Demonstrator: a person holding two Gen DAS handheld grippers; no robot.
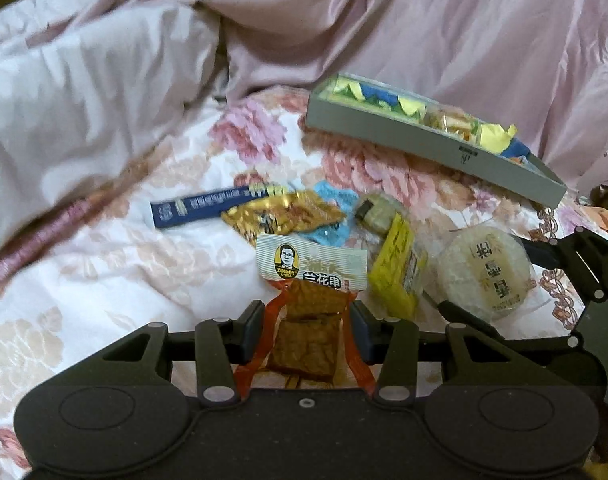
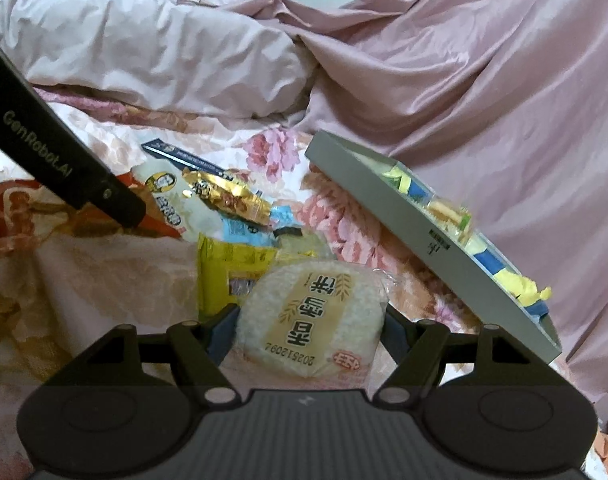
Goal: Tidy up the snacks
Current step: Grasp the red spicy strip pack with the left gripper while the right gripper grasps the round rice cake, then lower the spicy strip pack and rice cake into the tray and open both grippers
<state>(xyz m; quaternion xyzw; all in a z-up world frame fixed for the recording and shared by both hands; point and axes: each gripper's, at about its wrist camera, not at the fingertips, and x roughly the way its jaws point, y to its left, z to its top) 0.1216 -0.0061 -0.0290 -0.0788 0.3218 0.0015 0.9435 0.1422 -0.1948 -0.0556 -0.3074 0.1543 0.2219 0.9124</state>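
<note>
My left gripper (image 1: 307, 318) is shut on a dried tofu snack packet (image 1: 310, 268) with orange edges and a white label, held just above the floral bedspread. A round rice cake (image 2: 312, 312) in clear wrap lies between the fingers of my right gripper (image 2: 310, 324), which is shut on its sides. In the left wrist view the same rice cake (image 1: 476, 264) shows at the right. A grey box (image 1: 424, 144) holding several yellow and blue snacks lies tilted behind; it also shows in the right wrist view as the grey box (image 2: 424, 240).
Loose snacks lie in a pile: a long blue packet (image 1: 199, 208), a gold packet (image 1: 279, 212), a light blue packet (image 1: 336, 216) and a yellow packet (image 1: 396, 272). Rumpled pink bedding (image 1: 103, 80) rises behind. A black finger (image 2: 115, 196) of the left gripper crosses the right wrist view.
</note>
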